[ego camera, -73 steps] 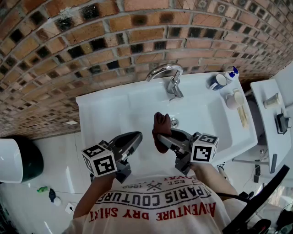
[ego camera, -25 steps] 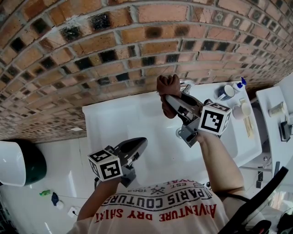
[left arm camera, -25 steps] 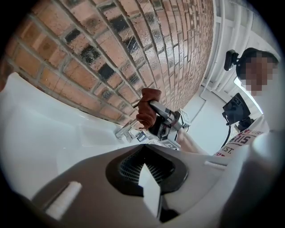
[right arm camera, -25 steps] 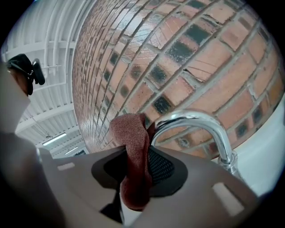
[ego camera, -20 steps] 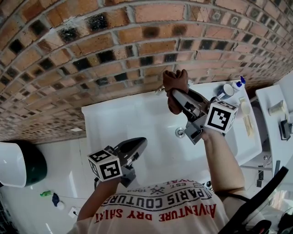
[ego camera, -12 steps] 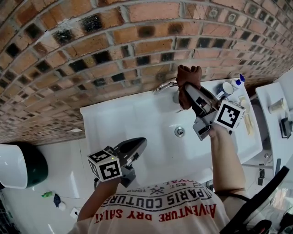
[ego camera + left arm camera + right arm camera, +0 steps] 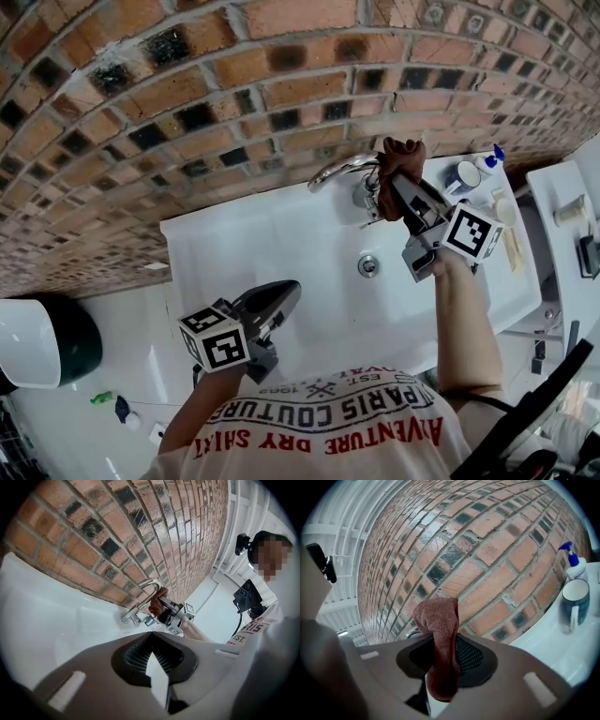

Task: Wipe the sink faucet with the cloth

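Note:
A chrome curved faucet (image 7: 342,172) rises at the back of the white sink (image 7: 281,244), against the brick wall. My right gripper (image 7: 398,183) is shut on a reddish-brown cloth (image 7: 397,161), which is bunched at the faucet's base and right side. In the right gripper view the cloth (image 7: 440,639) hangs pinched between the jaws, hiding most of the faucet. My left gripper (image 7: 281,295) is shut and empty, held low over the sink's front edge. The left gripper view shows the faucet (image 7: 143,597) and cloth (image 7: 157,604) ahead in the distance.
A dark mug (image 7: 459,175), a blue-topped spray bottle (image 7: 487,161) and a pale cup (image 7: 506,211) stand on the sink's right ledge. The drain (image 7: 368,265) lies in the basin. A white shelf (image 7: 567,225) is at far right, a dark bin (image 7: 56,342) at lower left.
My right gripper has lifted the cloth from over the basin to the faucet and slid it rightward along the spout to the base. The left gripper has stayed put.

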